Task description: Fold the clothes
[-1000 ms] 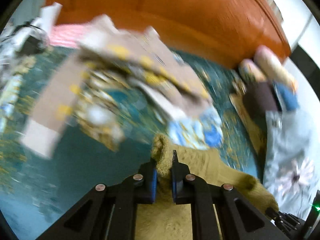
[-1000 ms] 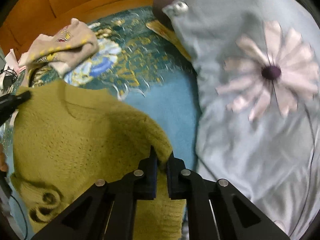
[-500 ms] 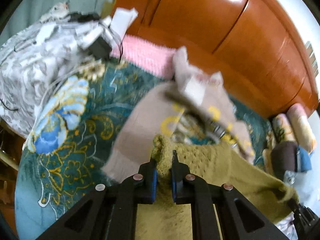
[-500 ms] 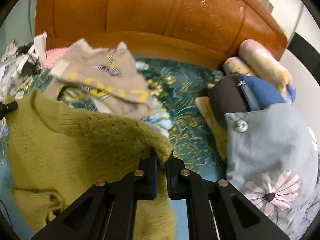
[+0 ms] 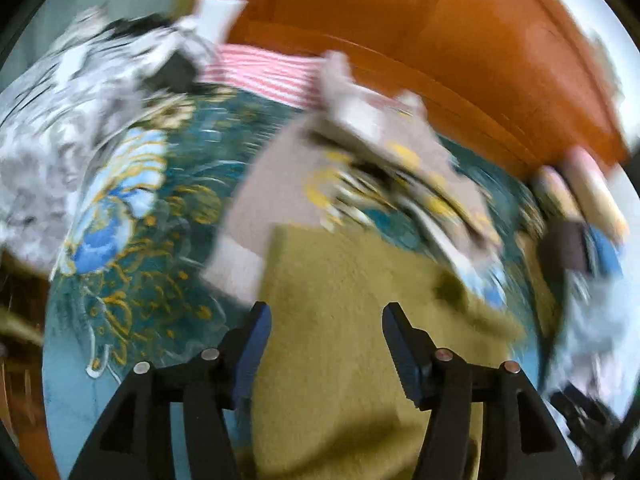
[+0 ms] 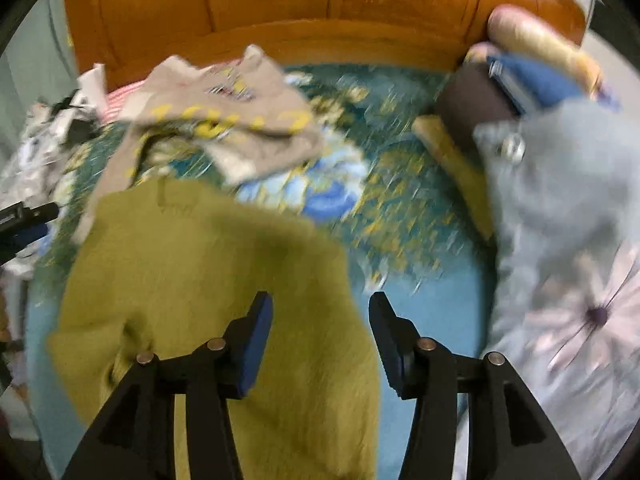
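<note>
Below an orange wooden headboard (image 6: 280, 4), the olive sweater (image 6: 224, 280) lies on teal floral bedding (image 6: 400, 208), both tongs (image 5: 326, 344) (image 6: 320, 332) spread wide.

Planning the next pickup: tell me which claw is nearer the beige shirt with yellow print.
Left. The left claw sits just below the beige shirt; the right claw is farther.

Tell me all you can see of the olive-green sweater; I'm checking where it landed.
The olive-green sweater is a fuzzy, thick-looking knit, lying spread on the teal patterned bedspread. Its far edge lies beside or over the beige garment; blur hides which. Both the left hand-held gripper and right hand-held gripper are open above it, gripping nothing.
</note>
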The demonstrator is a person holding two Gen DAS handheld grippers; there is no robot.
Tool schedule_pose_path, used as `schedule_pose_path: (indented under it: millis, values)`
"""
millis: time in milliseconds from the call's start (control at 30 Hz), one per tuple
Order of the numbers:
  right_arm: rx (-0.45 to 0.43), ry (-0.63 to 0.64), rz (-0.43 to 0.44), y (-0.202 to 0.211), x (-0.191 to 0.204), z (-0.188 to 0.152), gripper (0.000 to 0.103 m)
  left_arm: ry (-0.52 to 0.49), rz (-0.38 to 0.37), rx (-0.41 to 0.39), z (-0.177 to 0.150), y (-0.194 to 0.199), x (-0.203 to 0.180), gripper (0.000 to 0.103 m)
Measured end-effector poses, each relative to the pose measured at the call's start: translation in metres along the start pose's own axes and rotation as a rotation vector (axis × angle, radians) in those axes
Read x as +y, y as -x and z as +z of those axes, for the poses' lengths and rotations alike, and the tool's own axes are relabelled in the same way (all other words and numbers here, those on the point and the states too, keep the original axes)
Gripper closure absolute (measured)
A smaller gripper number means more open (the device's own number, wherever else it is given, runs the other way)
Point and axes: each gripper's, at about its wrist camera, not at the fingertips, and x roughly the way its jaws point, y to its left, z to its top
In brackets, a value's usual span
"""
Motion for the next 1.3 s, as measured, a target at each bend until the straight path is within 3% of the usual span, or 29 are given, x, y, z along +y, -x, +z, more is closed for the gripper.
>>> schedule_pose_path:
  millis: [133,267,367,567,733,800,833,867,967,1033,1300]
  values:
    - [0.079,0.017,0.137,0.000,0.009,-0.048,0.052,-0.121,-0.098,0.092,-0.042,0.005,-0.022,0.040]
    - [0.171,0.099,0.219,-0.011,0.042,-0.096,0.052,-0.213,-0.094,0.170,-0.080,0.000,-0.036,0.040]
    - [0.188,0.178,0.203,-0.019,0.065,-0.110,0.051,-0.291,-0.079,0.201,-0.094,-0.003,-0.046,0.039]
    - [0.136,0.268,0.069,-0.032,0.091,-0.099,0.051,-0.419,-0.042,0.212,-0.103,-0.005,-0.061,0.035]
    - [0.137,0.231,0.050,-0.035,0.087,-0.099,0.053,-0.366,-0.015,0.218,-0.099,-0.018,-0.059,0.036]
    - [0.127,0.229,0.040,-0.030,0.085,-0.099,0.062,-0.332,-0.016,0.218,-0.100,-0.020,-0.056,0.037]
    - [0.128,0.232,0.036,-0.029,0.084,-0.098,0.068,-0.322,-0.014,0.220,-0.100,-0.021,-0.056,0.043]
    - [0.133,0.232,0.035,-0.027,0.082,-0.099,0.070,-0.319,-0.010,0.222,-0.101,-0.021,-0.056,0.058]
    - [0.139,0.215,0.043,-0.024,0.077,-0.103,0.086,-0.308,0.002,0.231,-0.105,-0.022,-0.055,0.090]
    - [0.141,0.205,0.047,-0.021,0.072,-0.105,0.094,-0.300,0.006,0.235,-0.108,-0.022,-0.055,0.094]
    - [0.115,0.165,0.055,-0.002,0.055,-0.119,0.098,-0.334,0.016,0.220,-0.123,-0.005,-0.064,0.102]
